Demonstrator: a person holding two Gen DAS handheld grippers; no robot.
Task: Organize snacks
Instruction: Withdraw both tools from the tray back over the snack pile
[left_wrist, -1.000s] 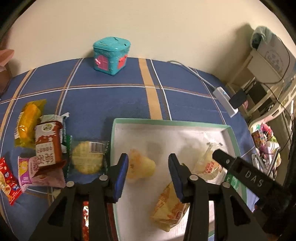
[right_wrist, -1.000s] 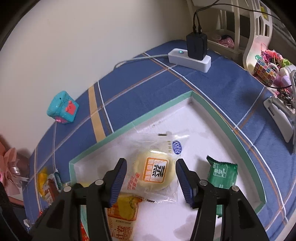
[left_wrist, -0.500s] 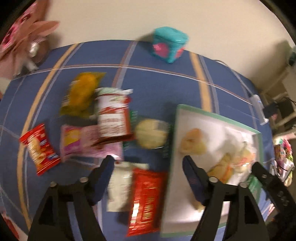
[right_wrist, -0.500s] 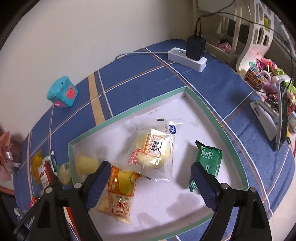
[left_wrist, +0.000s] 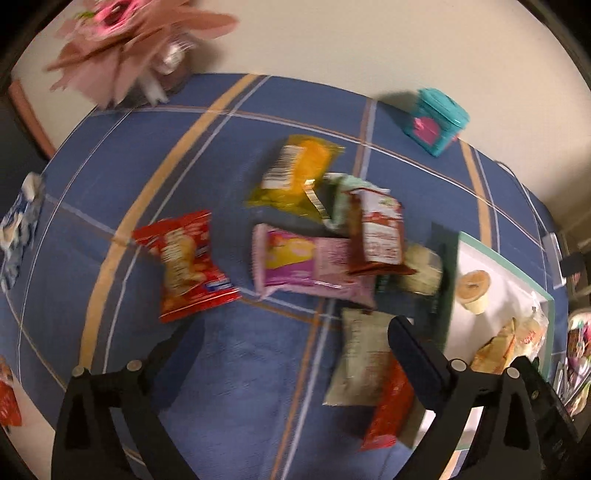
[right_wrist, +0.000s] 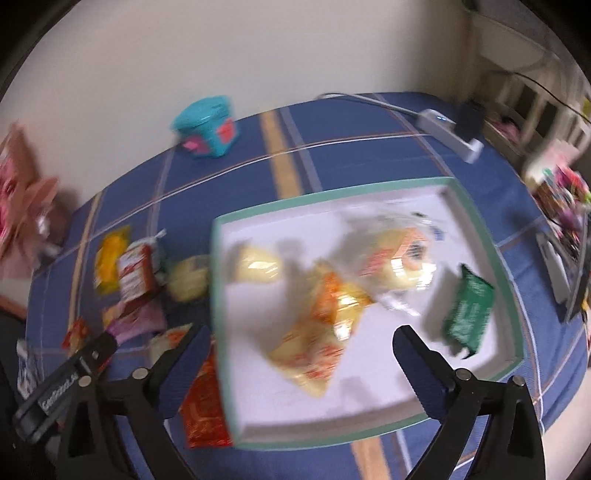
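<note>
Snacks: a loose pile (left_wrist: 325, 254) is lying on the blue plaid cloth (left_wrist: 221, 369), just left of the tray; four more packets are sitting inside it.
Tray: the white, green-rimmed tray (right_wrist: 513, 295) is holding a green packet (right_wrist: 469, 310) and an orange one (right_wrist: 317, 325).
Left gripper (left_wrist: 295, 343): jaws just been opening, now spread wide, gripping nothing, hanging over the cloth beside the pile.
Right gripper (right_wrist: 301, 350): jaws likewise just been opening, spread wide and empty, hanging over the tray.
</note>
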